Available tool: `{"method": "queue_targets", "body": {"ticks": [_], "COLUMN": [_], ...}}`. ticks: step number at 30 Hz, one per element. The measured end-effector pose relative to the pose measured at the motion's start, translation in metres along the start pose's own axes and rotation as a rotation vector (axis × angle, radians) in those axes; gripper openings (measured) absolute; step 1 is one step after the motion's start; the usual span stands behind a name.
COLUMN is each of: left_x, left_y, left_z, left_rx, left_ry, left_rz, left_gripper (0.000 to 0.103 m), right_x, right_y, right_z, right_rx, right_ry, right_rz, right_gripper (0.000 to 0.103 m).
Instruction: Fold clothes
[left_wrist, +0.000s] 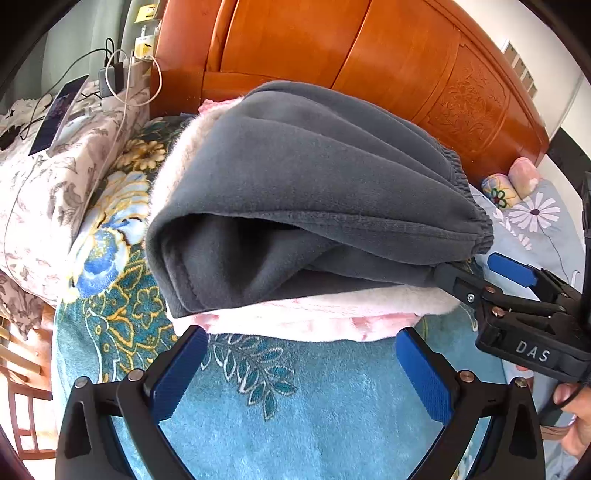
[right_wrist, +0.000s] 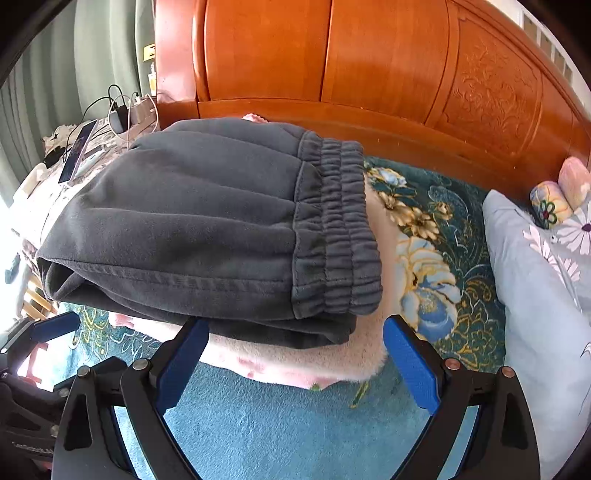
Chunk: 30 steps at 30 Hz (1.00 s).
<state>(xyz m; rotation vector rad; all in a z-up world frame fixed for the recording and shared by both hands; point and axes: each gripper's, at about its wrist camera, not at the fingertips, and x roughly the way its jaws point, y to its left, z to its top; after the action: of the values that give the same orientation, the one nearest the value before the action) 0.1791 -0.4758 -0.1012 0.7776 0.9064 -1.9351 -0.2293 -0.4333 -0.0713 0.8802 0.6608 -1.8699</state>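
Observation:
Folded dark grey sweatpants (left_wrist: 295, 192) lie on top of a folded pink fleece garment (left_wrist: 314, 314), on the teal floral blanket (left_wrist: 295, 406). The elastic waistband (right_wrist: 340, 229) faces right in the right wrist view, where the pants (right_wrist: 192, 214) and the pink garment (right_wrist: 295, 362) also show. My left gripper (left_wrist: 301, 358) is open and empty, just in front of the stack's near edge. My right gripper (right_wrist: 295, 354) is open, its fingers at the stack's near right corner. It also shows in the left wrist view (left_wrist: 487, 266) at the pants' right edge.
A carved wooden headboard (left_wrist: 369, 55) stands behind the stack. A floral pillow (left_wrist: 55, 177) with a phone (left_wrist: 59, 114), chargers and cables lies on the left. A light blue flowered pillow (right_wrist: 535, 277) and small rolled items (right_wrist: 561, 195) lie on the right.

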Motion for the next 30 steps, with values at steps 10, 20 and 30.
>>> {"method": "queue_targets", "body": {"ticks": [10,20,30], "left_x": [0.014,0.020,0.023], "left_y": [-0.008,-0.014,-0.012], "left_z": [-0.002,-0.001,-0.001], "left_rx": [0.072,0.105,0.100], "left_ry": [-0.006,-0.001,0.009], "left_rz": [-0.008,-0.026,-0.031], "left_gripper": [0.103,0.103,0.103], "right_x": [0.005,0.009,0.012], "right_y": [-0.002,-0.008,-0.009], "right_z": [-0.002,-0.003,-0.006], "right_rx": [0.008,0.028,0.038], "right_ry": [0.003,0.016,0.038], "right_rz": [-0.024,-0.030,-0.034], "right_gripper": [0.096,0.096,0.096]}}
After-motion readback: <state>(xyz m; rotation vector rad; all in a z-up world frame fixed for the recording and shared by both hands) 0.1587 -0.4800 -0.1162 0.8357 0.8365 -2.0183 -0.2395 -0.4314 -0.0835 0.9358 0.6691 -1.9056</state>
